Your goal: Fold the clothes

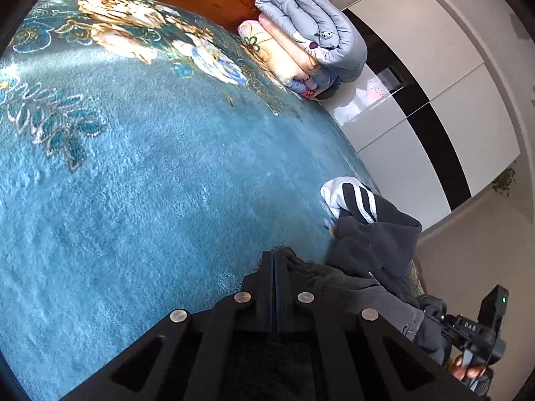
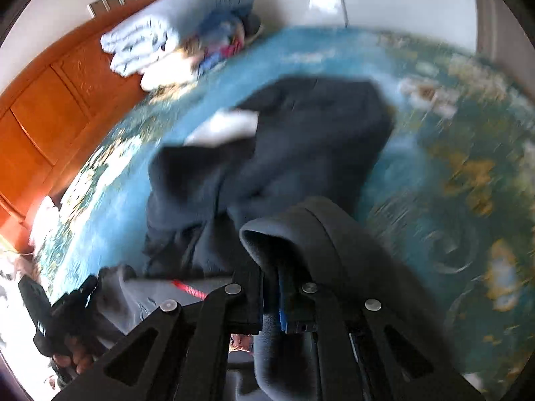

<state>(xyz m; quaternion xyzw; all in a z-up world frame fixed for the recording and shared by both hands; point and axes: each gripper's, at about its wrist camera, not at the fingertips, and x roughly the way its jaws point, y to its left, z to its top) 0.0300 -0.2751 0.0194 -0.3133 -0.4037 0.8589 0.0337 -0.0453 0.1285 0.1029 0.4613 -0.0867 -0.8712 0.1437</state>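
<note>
Both grippers are working for us: our left gripper (image 1: 275,260) has its jaws pressed together on a frayed dark edge of the garment (image 1: 374,250), and our right gripper (image 2: 271,287) is nearly closed on a thick folded hem of that same garment, whose grey fleece lining shows at the fold. From the two grips the dark cloth runs forward and spreads rumpled over the blue floral bedspread (image 1: 150,173), its long axis pointing away from us toward the headboard (image 2: 50,110). A white sleeve with black stripes (image 1: 347,197) lies at its far side. We judge the right gripper nearer the bulk. Beyond, folded quilts (image 1: 311,33) sit stacked by the headboard. On the other handset we read only "DAS"; the right view is too blurred for lettering.
</note>
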